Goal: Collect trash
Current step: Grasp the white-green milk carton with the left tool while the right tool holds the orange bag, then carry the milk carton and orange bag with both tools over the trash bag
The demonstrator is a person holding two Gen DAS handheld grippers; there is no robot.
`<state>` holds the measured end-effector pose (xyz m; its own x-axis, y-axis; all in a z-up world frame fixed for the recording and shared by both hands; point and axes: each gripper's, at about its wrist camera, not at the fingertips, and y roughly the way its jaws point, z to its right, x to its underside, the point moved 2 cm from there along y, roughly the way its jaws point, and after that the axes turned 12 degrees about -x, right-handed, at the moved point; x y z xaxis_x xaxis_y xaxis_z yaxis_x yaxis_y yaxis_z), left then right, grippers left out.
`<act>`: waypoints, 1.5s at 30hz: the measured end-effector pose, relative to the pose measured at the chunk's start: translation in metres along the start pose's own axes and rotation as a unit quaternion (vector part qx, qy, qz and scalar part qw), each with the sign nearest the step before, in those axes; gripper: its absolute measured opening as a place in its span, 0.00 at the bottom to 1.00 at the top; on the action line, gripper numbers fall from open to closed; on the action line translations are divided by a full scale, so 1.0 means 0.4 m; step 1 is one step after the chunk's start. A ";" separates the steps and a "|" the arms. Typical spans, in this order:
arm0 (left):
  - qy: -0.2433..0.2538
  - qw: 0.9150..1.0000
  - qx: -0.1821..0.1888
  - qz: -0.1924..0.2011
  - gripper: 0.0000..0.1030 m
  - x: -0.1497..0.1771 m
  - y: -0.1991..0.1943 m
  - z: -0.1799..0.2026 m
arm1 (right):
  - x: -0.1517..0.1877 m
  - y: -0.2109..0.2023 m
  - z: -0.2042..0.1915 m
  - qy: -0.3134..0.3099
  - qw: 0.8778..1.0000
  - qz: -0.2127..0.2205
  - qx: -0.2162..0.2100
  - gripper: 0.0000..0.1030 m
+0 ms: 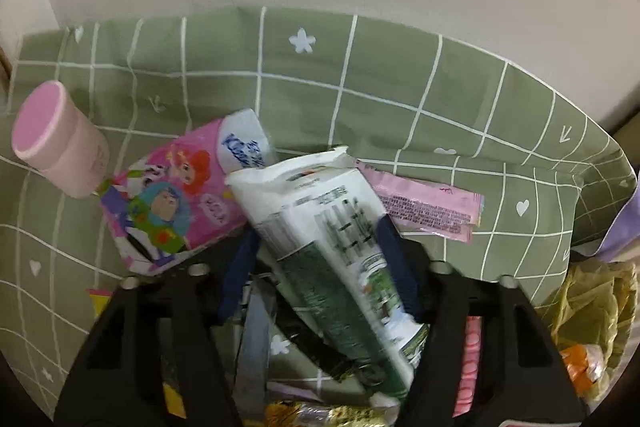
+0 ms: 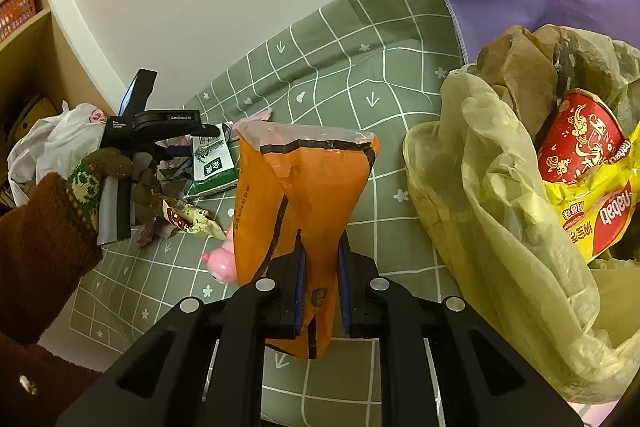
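Green checked cloth [image 1: 400, 99] covers table, pale wall behind. Right hand-held gripper [image 2: 322, 267] clenched on orange wrapper [image 2: 304, 195], held upright just left of yellow trash bag [image 2: 500, 195] w/ red cup [image 2: 576, 143] inside. Left hand-held gripper [image 1: 316, 267] straddles white-green tissue pack [image 1: 340, 239]; can't tell if pads press it. Cartoon tissue pack [image 1: 176, 195], pink jar [image 1: 56, 139] further left; pink sachet [image 1: 428, 207] to right.

Motion-blurred print on the green-and-white pack [image 1: 340, 259]; trash bag [image 2: 508, 211] cut off at the frame's right edge.
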<state>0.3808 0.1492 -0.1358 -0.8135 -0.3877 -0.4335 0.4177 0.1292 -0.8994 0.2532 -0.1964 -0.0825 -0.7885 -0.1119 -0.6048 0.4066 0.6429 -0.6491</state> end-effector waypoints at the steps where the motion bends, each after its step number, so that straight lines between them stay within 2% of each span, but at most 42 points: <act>1: 0.003 1.000 0.004 0.006 0.42 0.003 -0.011 -0.002 | 0.000 0.001 -0.002 -0.001 1.000 0.001 -0.001 0.14; 4: 0.016 0.999 0.029 0.019 0.37 0.021 -0.056 -0.003 | -0.005 0.001 -0.013 -0.006 1.000 0.007 -0.005 0.14; 7: 0.038 0.997 0.049 0.049 0.33 0.044 -0.119 -0.006 | -0.009 -0.003 -0.026 -0.010 1.000 0.013 -0.010 0.14; 13: 0.072 0.989 0.056 0.120 0.26 0.065 -0.270 0.003 | -0.020 -0.024 -0.057 -0.023 0.999 0.032 -0.011 0.14; 16: 0.087 0.981 0.068 0.158 0.25 0.074 -0.354 0.011 | -0.030 -0.040 -0.073 -0.030 0.999 0.042 -0.010 0.14; 22: 0.118 0.969 0.082 0.201 0.25 0.109 -0.457 0.043 | -0.029 -0.073 -0.098 -0.039 0.997 0.059 -0.009 0.14; 27: 0.144 0.959 0.092 0.226 0.25 0.146 -0.520 0.061 | -0.033 -0.101 -0.108 -0.043 0.996 0.072 0.000 0.14; 33: 0.143 0.950 0.119 0.252 0.25 0.156 -0.594 0.064 | -0.071 -0.159 -0.140 -0.071 0.992 0.100 0.017 0.14; 40: 0.156 0.927 0.175 0.292 0.25 0.155 -0.718 0.117 | -0.129 -0.291 -0.139 -0.086 0.983 0.149 0.059 0.14; 45: 0.184 0.906 0.229 0.305 0.25 0.161 -0.782 0.231 | -0.138 -0.412 -0.101 -0.089 0.973 0.182 0.108 0.14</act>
<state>0.2352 -0.0006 0.1227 -0.4191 -0.0301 -0.9074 0.8906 -0.2079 -0.4044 0.2110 -0.2657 0.0764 -0.4899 -0.0491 -0.8704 0.7462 0.4926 -0.4478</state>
